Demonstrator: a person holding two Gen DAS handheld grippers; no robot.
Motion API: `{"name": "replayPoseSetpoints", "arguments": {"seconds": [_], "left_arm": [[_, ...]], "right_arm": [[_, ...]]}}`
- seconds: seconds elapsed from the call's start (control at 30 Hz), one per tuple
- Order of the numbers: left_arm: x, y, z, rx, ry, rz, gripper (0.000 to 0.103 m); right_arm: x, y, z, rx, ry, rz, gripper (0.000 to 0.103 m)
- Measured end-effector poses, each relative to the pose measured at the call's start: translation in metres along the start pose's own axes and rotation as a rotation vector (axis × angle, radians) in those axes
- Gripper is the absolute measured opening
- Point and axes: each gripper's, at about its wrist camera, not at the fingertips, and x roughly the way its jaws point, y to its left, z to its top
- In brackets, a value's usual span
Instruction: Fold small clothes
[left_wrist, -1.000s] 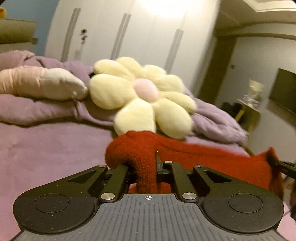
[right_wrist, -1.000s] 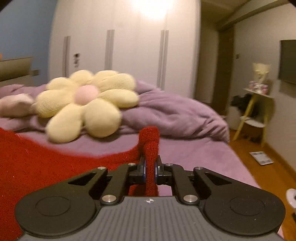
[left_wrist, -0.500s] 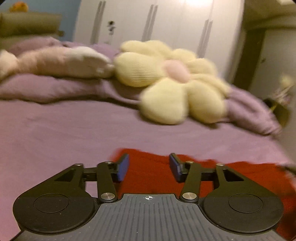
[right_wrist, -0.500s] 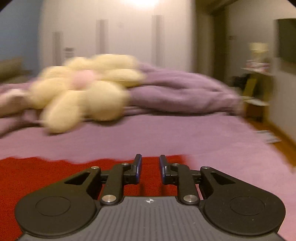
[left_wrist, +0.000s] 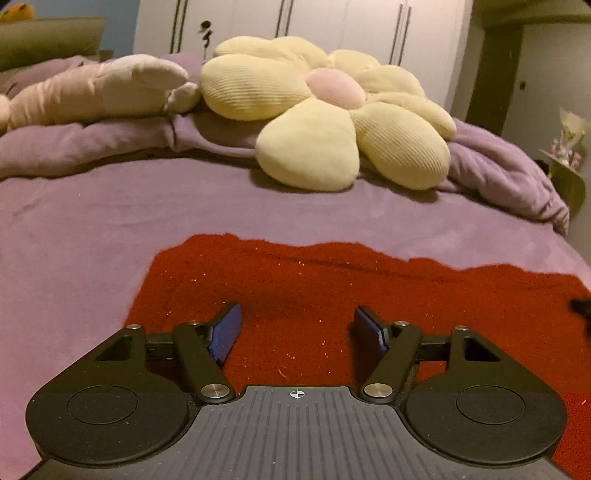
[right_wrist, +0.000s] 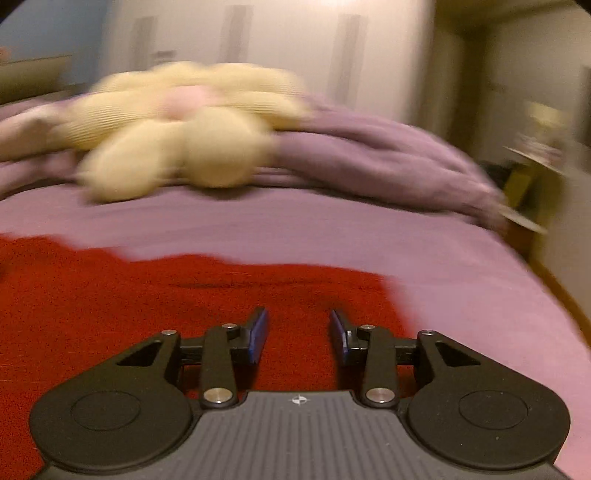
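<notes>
A red knitted garment (left_wrist: 295, 280) lies flat on the purple bed sheet (left_wrist: 74, 229). It also shows in the right wrist view (right_wrist: 147, 295), where its right edge ends just past the gripper. My left gripper (left_wrist: 297, 325) is open wide and empty, just above the garment's left part. My right gripper (right_wrist: 298, 332) is open and empty, just above the garment's right part. A dark tip at the right edge of the left wrist view (left_wrist: 580, 306) sits over the cloth.
A yellow flower cushion (left_wrist: 332, 118) with a pink centre and a pale plush toy (left_wrist: 92, 92) lie on a bunched purple duvet (left_wrist: 509, 177) at the far side. White wardrobes stand behind. The bed's right edge (right_wrist: 535, 280) drops to a wooden floor, with a small shelf (right_wrist: 535, 158) beyond.
Both grippers held the red garment lifted one second ago. They let go of it and opened wider. The garment now lies flat on the bed.
</notes>
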Motion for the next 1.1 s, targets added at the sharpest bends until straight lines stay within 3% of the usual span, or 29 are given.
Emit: {"name": "replayPoseSetpoints", "arguments": {"seconds": [0.13, 0.3, 0.47, 0.53, 0.63, 0.7, 0.8, 0.87, 1.0, 1.07, 1.1], "left_arm": [[-0.003, -0.009, 0.000, 0.038, 0.014, 0.024, 0.081], [-0.021, -0.013, 0.001, 0.059, 0.054, 0.031, 0.091], [-0.046, -0.016, -0.005, 0.073, 0.077, 0.003, 0.095], [-0.056, -0.013, -0.011, 0.082, 0.090, -0.007, 0.095], [-0.074, 0.002, -0.020, 0.096, 0.096, 0.035, 0.095], [-0.093, 0.022, -0.025, 0.059, 0.086, 0.024, 0.095], [-0.117, 0.055, -0.035, -0.004, 0.082, -0.023, 0.095], [-0.124, 0.075, -0.042, -0.046, 0.095, -0.079, 0.095], [-0.115, 0.092, -0.047, -0.171, 0.149, -0.228, 0.094], [-0.108, 0.086, -0.047, -0.168, 0.170, -0.235, 0.090], [-0.105, 0.081, -0.046, -0.160, 0.180, -0.233, 0.082]], "right_arm": [[-0.002, -0.041, 0.000, 0.196, 0.055, -0.045, 0.050], [-0.060, -0.020, -0.011, 0.124, -0.002, 0.065, 0.051], [-0.102, 0.008, -0.024, 0.095, -0.017, 0.171, 0.052], [-0.108, 0.011, -0.035, 0.067, 0.017, 0.212, 0.052], [-0.114, 0.005, -0.052, 0.029, 0.048, 0.130, 0.052], [-0.129, -0.012, -0.057, 0.076, 0.041, 0.086, 0.052], [-0.150, -0.051, -0.064, 0.221, 0.040, 0.093, 0.074], [-0.152, -0.070, -0.070, 0.268, 0.062, 0.117, 0.074], [-0.140, -0.088, -0.076, 0.335, 0.118, 0.296, 0.070], [-0.131, -0.080, -0.075, 0.307, 0.147, 0.336, 0.059], [-0.128, -0.076, -0.074, 0.292, 0.169, 0.345, 0.045]]}}
